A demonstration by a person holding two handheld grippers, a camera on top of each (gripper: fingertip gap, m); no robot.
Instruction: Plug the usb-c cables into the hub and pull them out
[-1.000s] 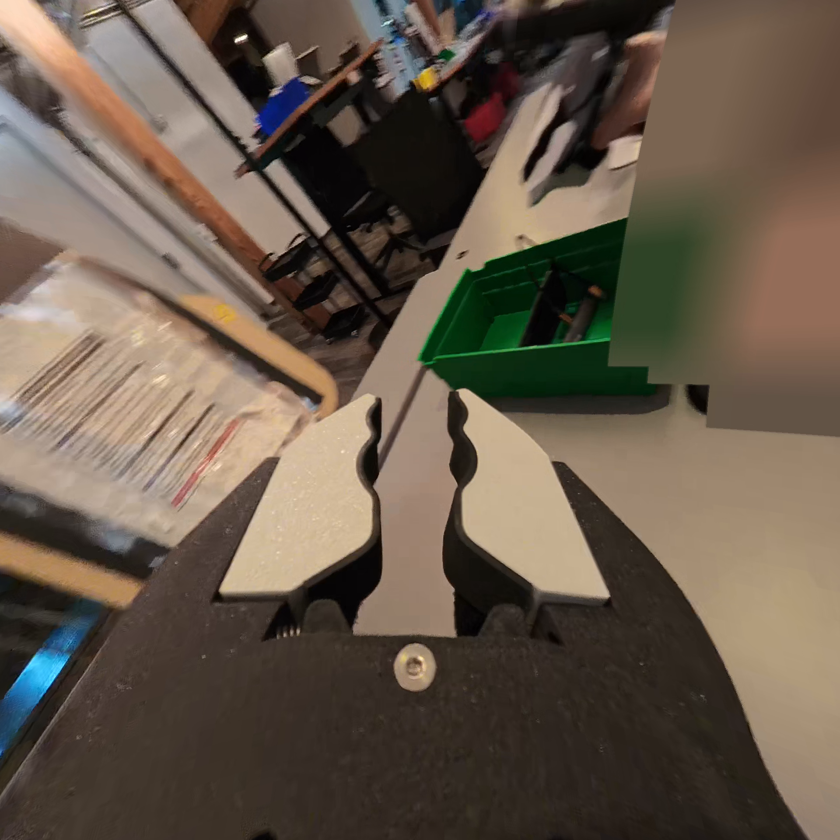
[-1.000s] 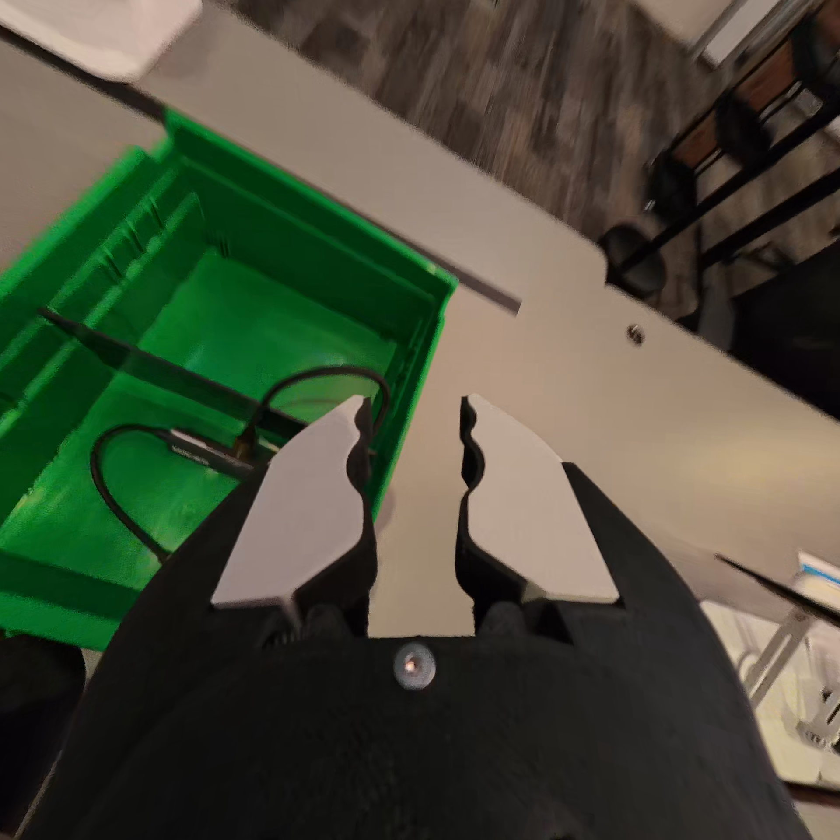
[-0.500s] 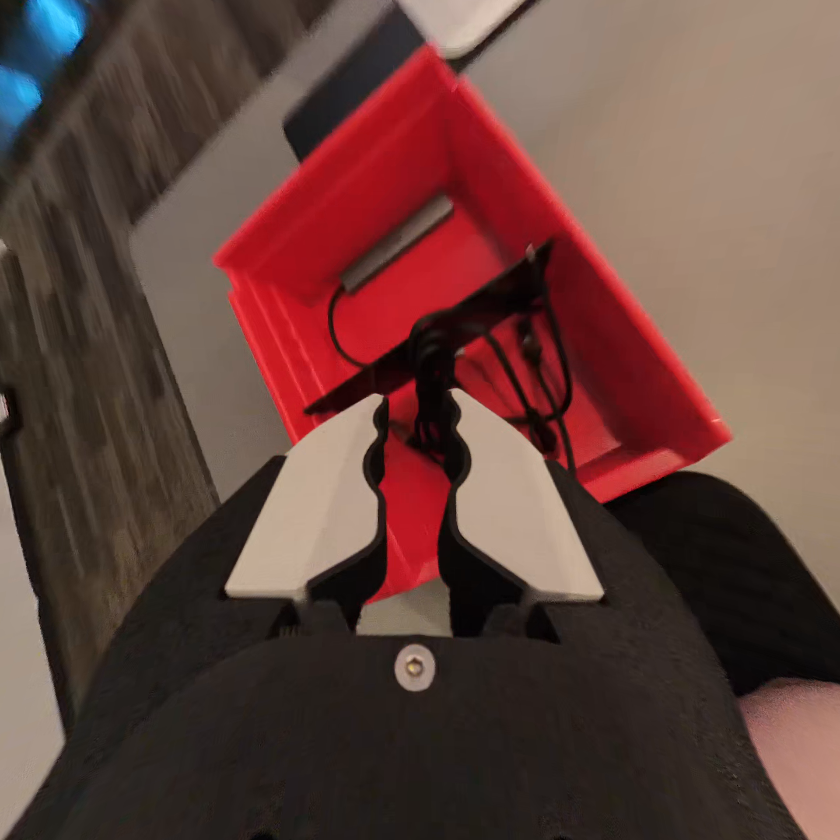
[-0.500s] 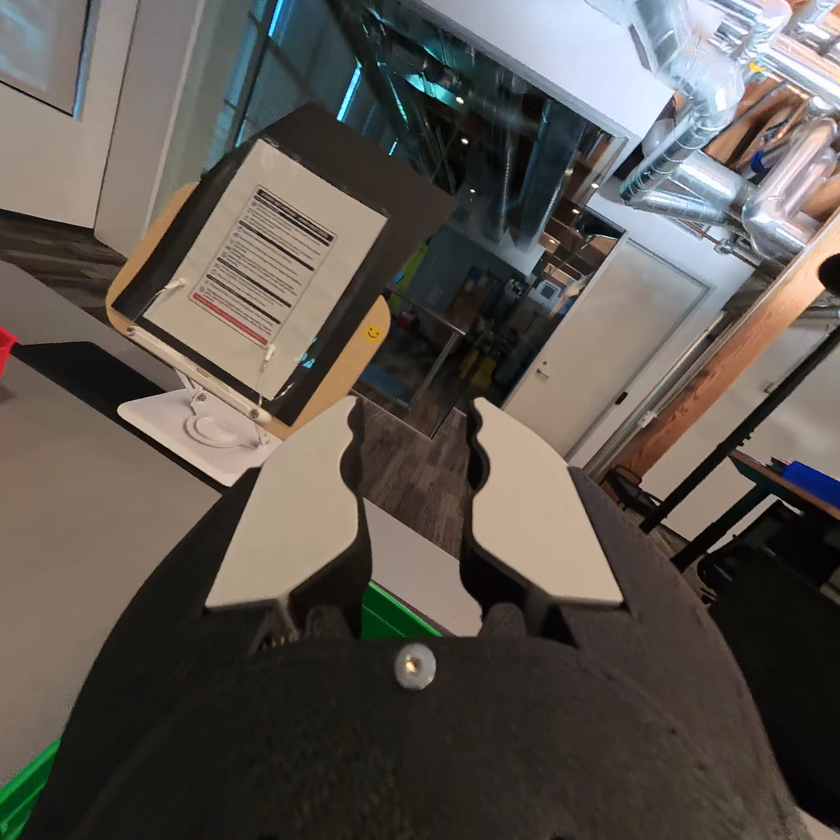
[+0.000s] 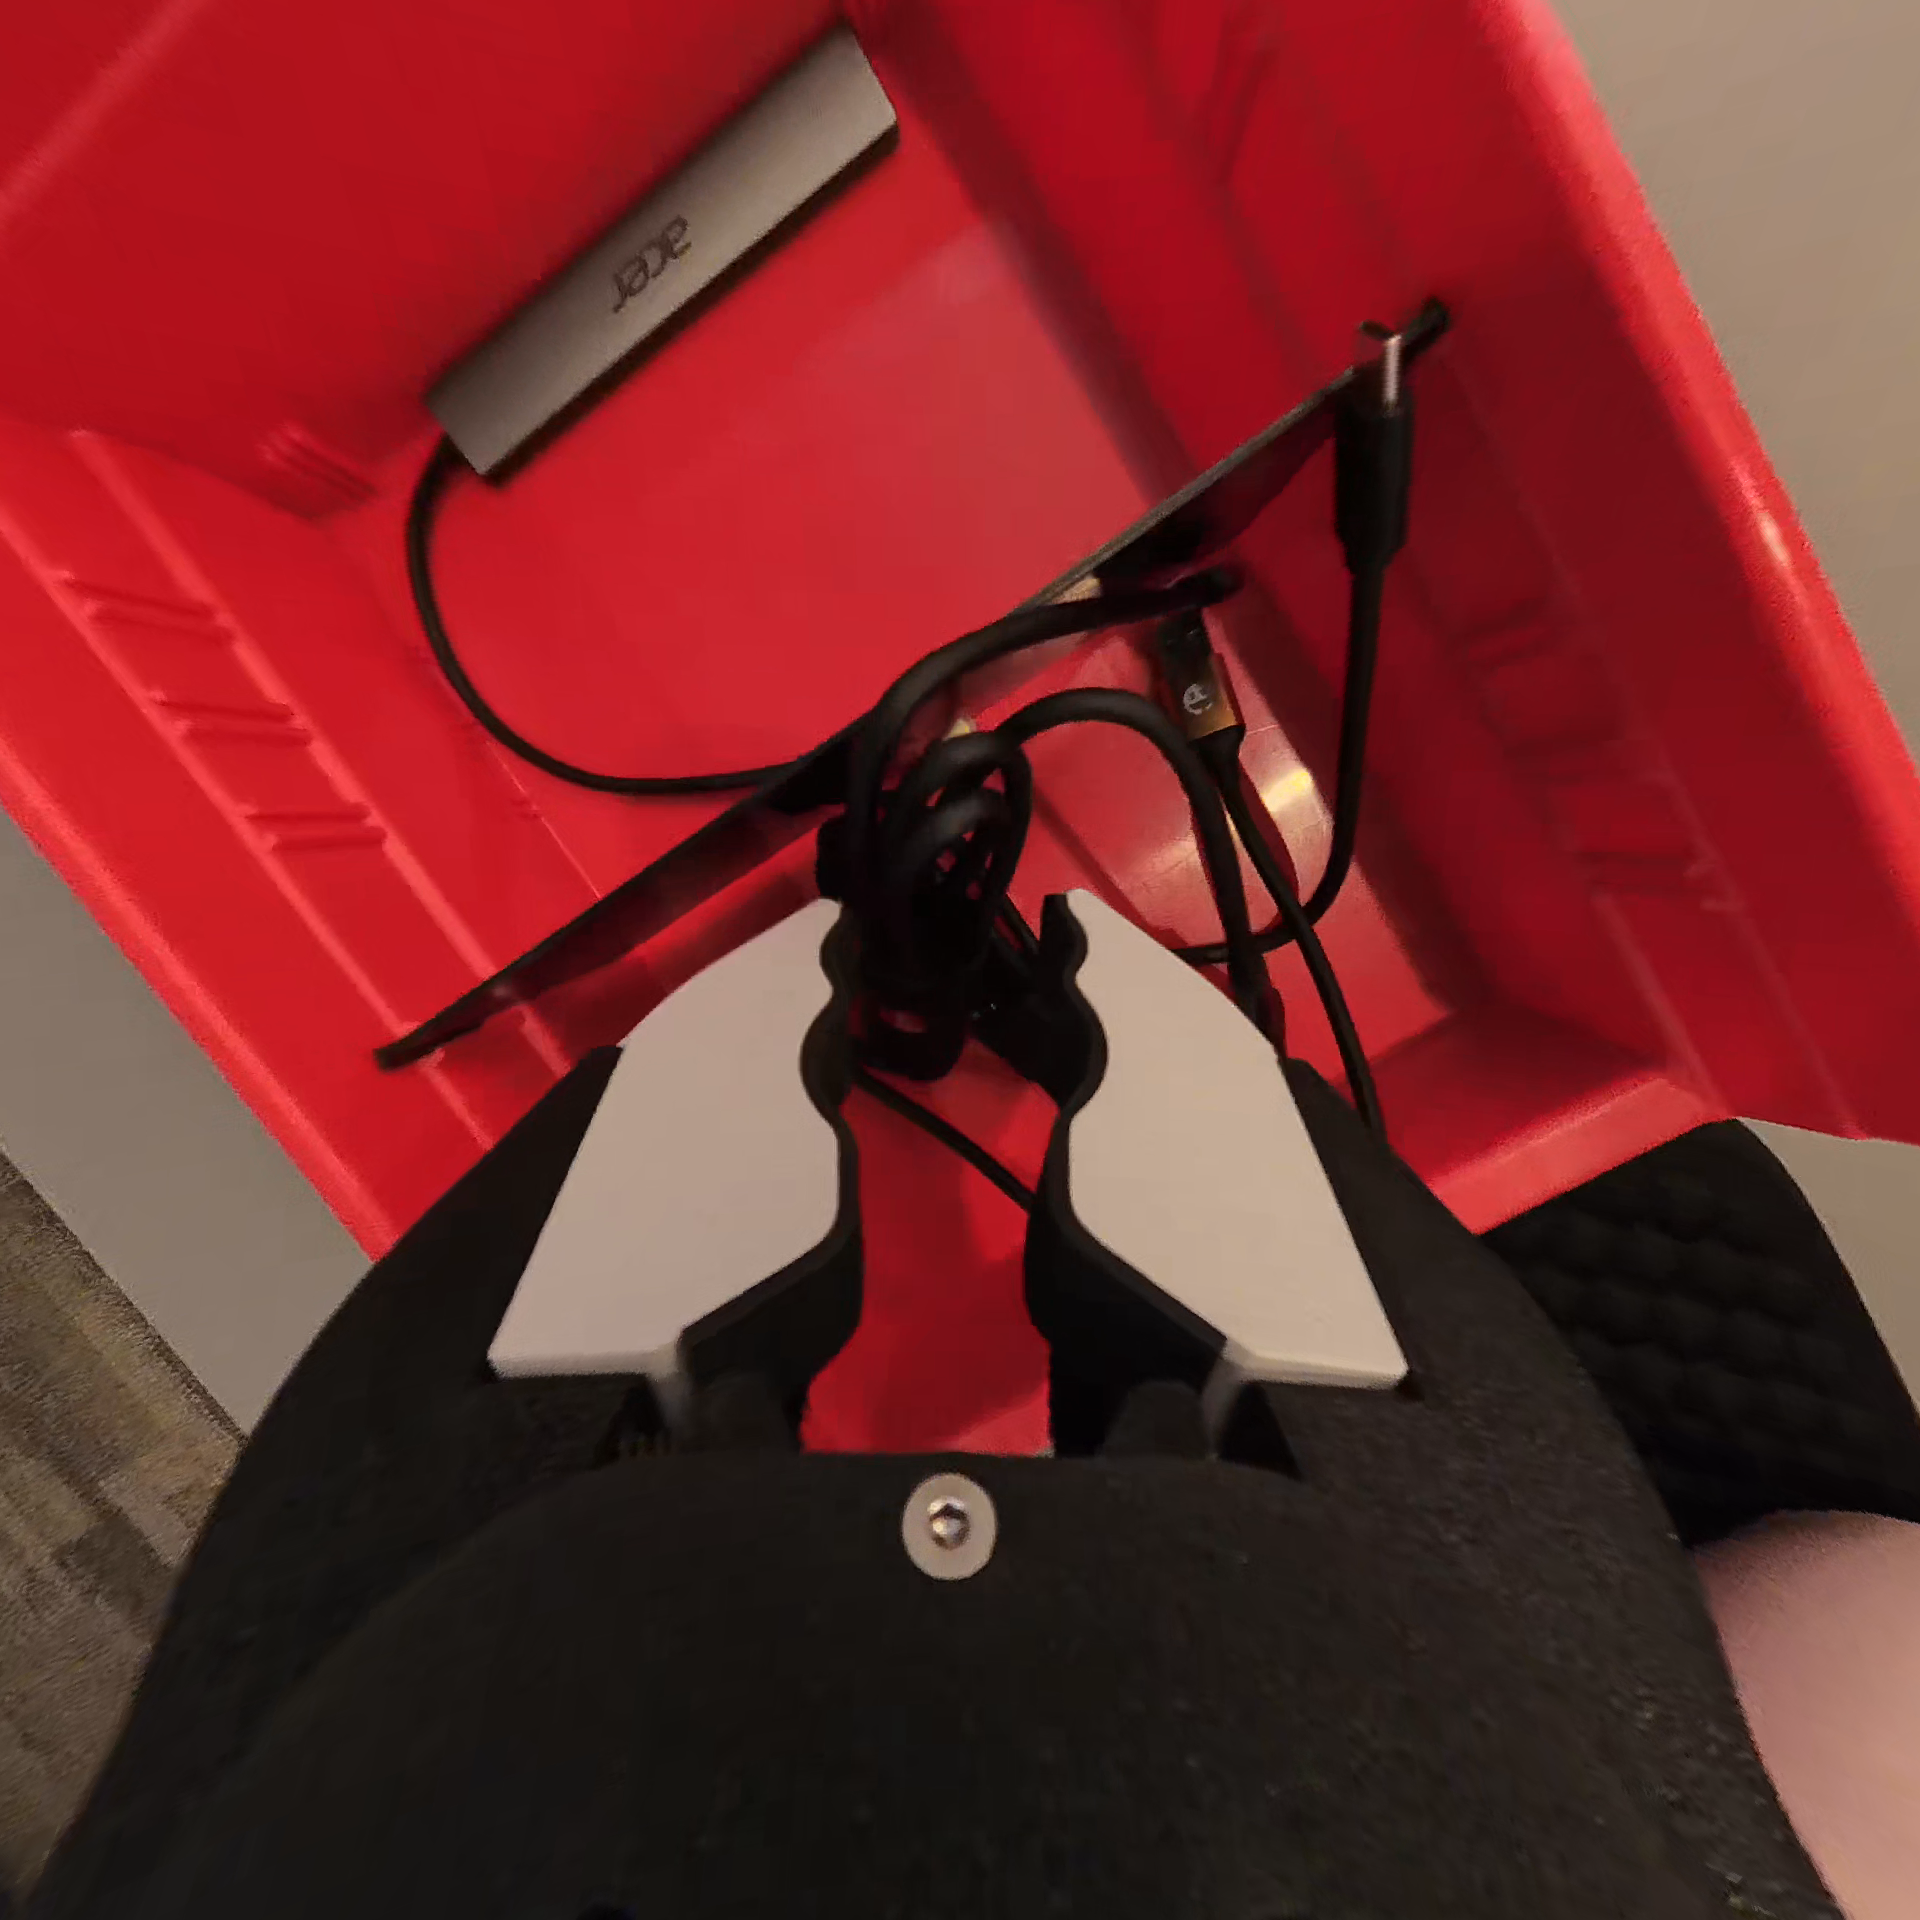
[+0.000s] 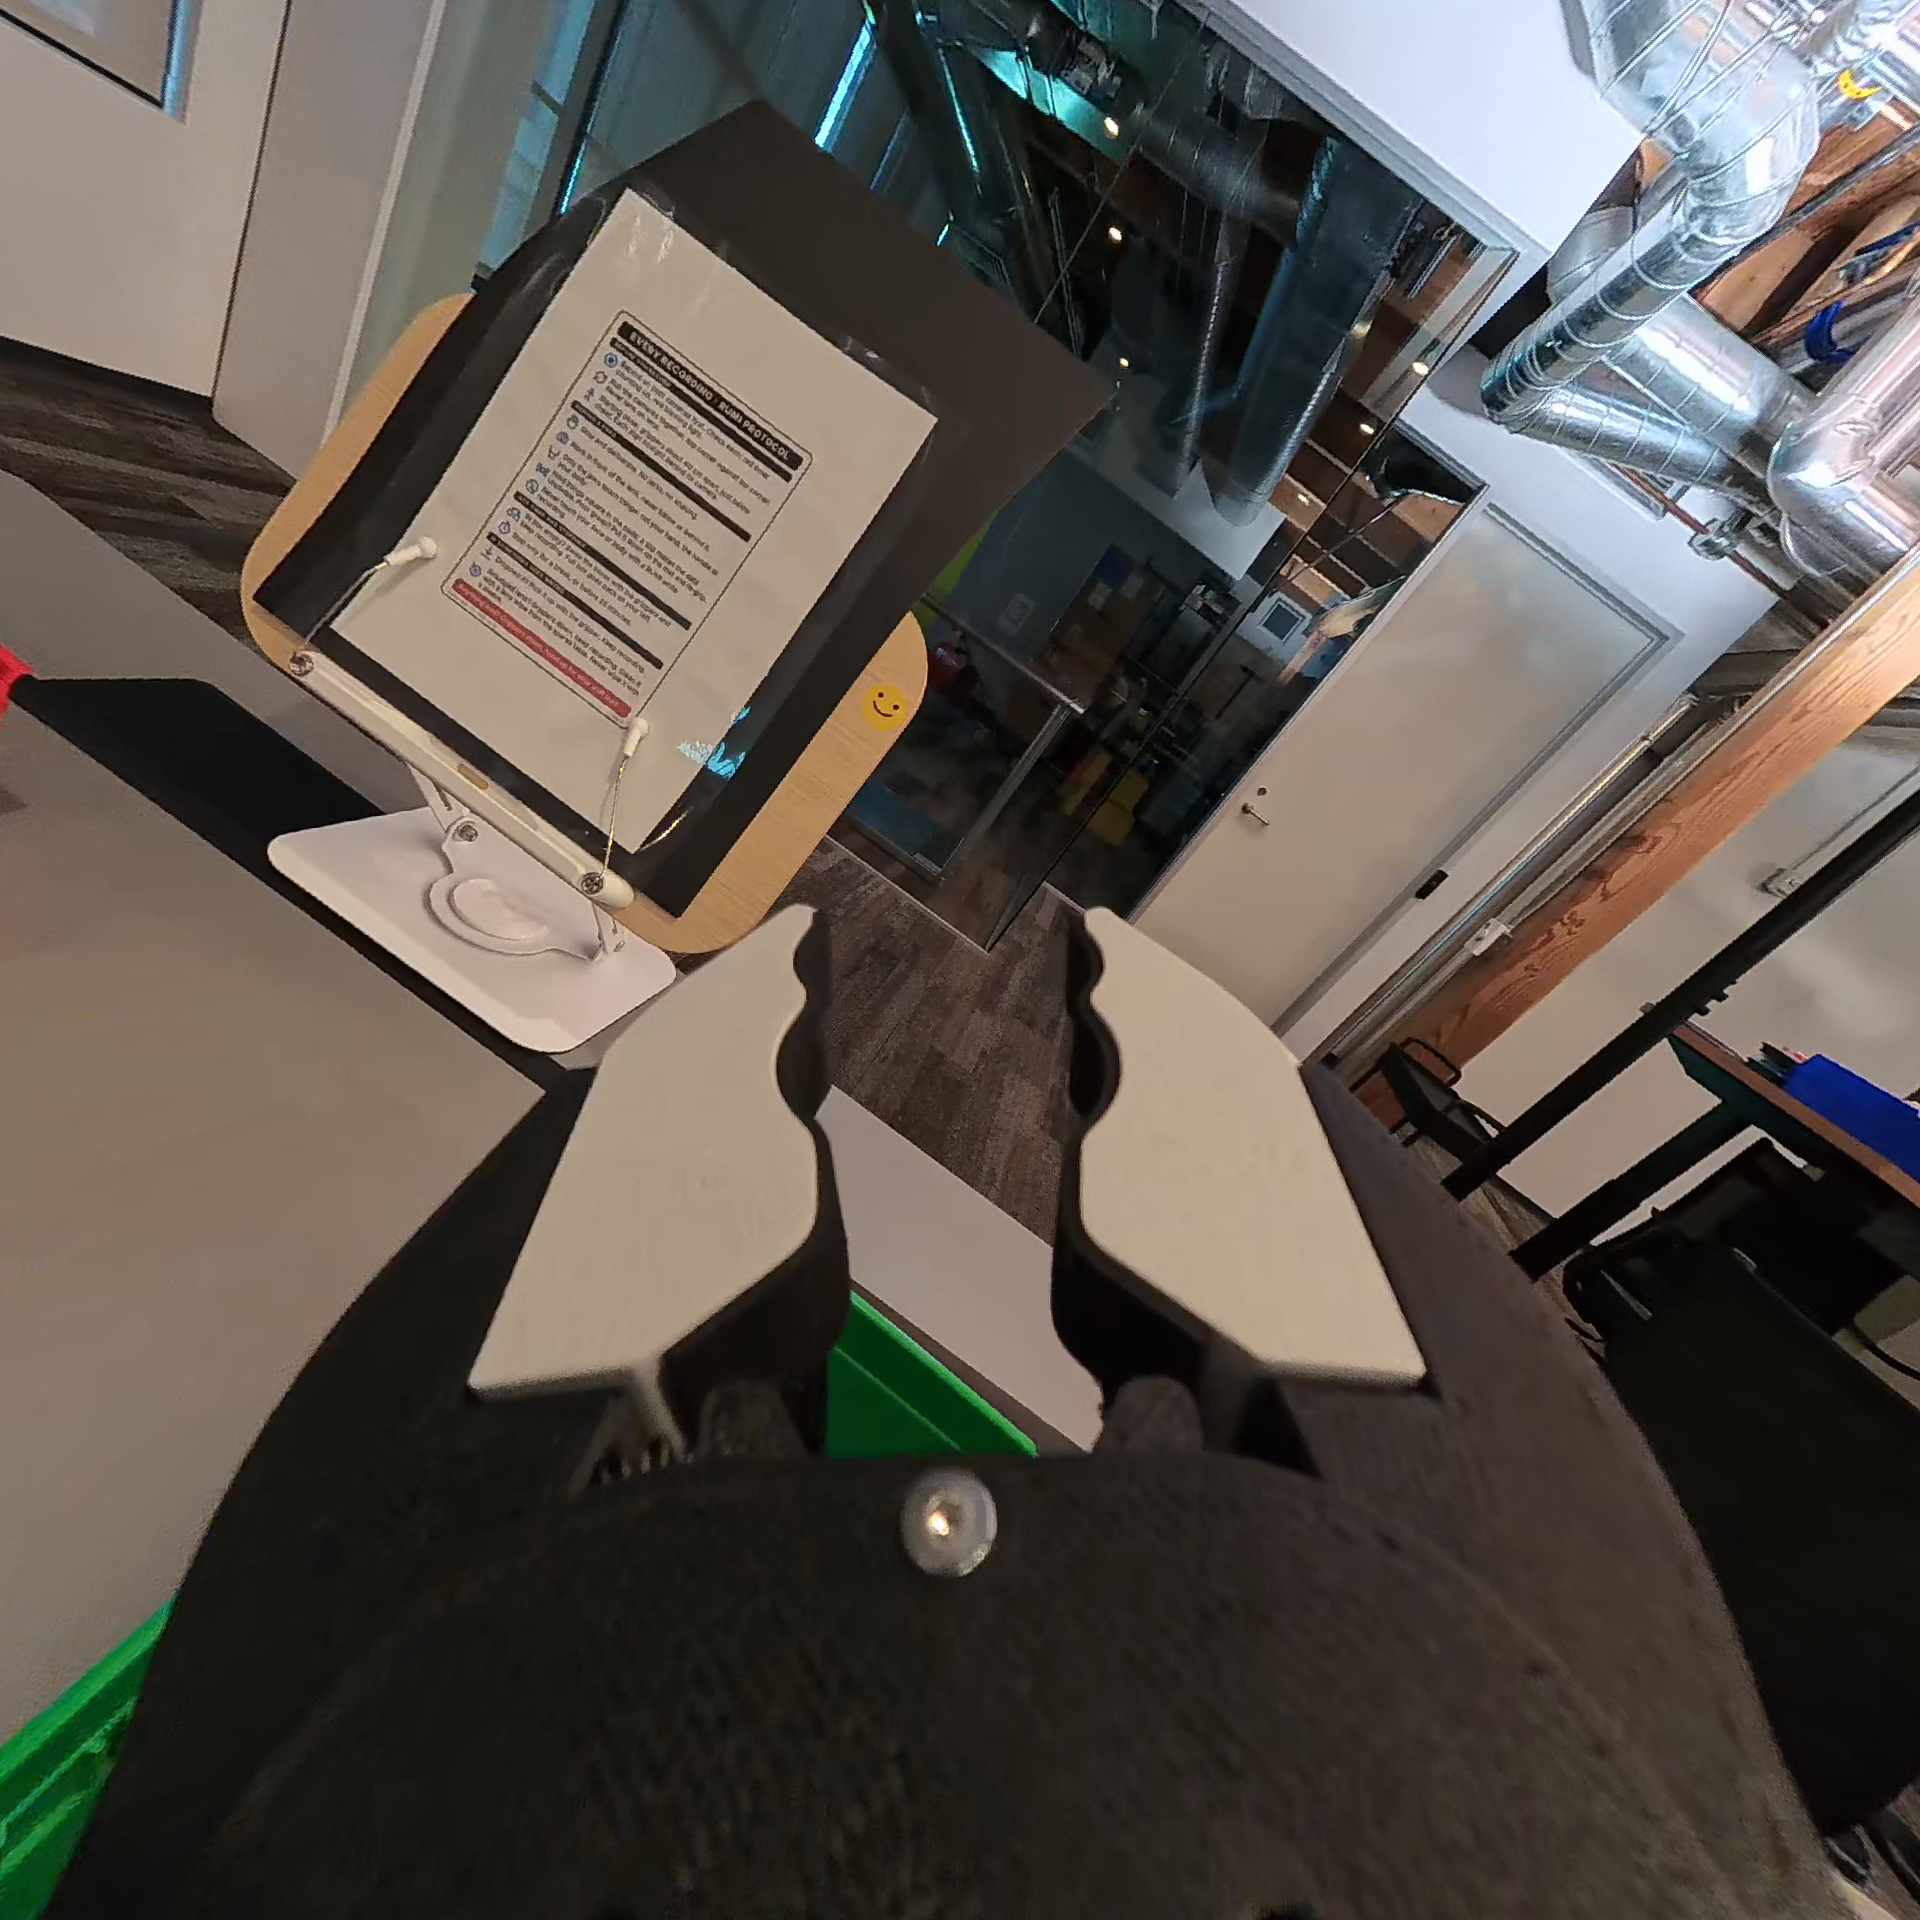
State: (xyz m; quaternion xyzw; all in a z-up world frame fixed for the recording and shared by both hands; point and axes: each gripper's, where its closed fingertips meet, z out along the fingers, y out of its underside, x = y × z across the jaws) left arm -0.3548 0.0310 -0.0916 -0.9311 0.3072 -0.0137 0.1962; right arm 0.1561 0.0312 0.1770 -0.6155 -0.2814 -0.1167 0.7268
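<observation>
In the left wrist view a red bin (image 5: pixel 1558 312) holds a grey hub (image 5: pixel 665 260) in its far compartment, behind a black divider (image 5: pixel 1195 520). The hub's own black lead (image 5: pixel 447 644) curves toward the divider. A coiled bundle of black usb-c cables (image 5: pixel 935 821) lies in the near compartment. One plug (image 5: pixel 1387 374) leans on the divider's end and another, black and gold (image 5: pixel 1200 691), lies beside it. My left gripper (image 5: pixel 945 914) is open, its fingertips on either side of the bundle. My right gripper (image 6: pixel 940 935) is open and empty, raised and pointing away from the table.
The right wrist view shows a green bin (image 6: pixel 914 1392) just below the fingers and the grey table (image 6: pixel 208 1039). A sheet holder on a white stand (image 6: pixel 499 914) sits at the table's far edge. A black padded mat (image 5: pixel 1714 1351) lies beside the red bin. Tip to tip, the grippers are about 60 cm apart. The hub's own black lead (image 5: pixel 447 644) lies around 15 cm away from my left fingertips.
My left gripper has moved down and closer into the red bin, so the cable bundle now sits between its fingertips. The right gripper has barely moved.
</observation>
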